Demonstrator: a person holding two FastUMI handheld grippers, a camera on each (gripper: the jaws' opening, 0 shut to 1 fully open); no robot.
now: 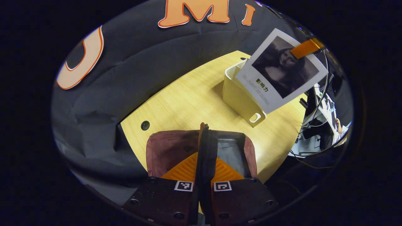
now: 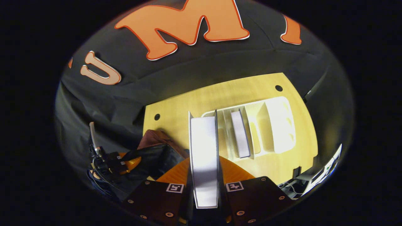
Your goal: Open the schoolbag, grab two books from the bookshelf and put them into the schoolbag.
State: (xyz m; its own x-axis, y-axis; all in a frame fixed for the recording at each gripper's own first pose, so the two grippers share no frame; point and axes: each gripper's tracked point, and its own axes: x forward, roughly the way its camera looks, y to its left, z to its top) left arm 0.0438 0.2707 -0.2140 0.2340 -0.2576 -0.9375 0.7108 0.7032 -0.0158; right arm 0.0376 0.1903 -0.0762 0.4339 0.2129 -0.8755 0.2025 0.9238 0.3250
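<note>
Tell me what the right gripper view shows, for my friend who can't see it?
The right tool holds a white book edge-up above a wooden table. Behind it stands a white bookshelf with another book inside; the schoolbag sits lower left.

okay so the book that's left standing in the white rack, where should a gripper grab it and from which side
Grip the remaining book by its upper edge, coming from above. It stands upright in a slot of the white rack, dividers close on both faces, so only the top is free. Pinch across its thickness. The right gripper already holds the first book.
</note>
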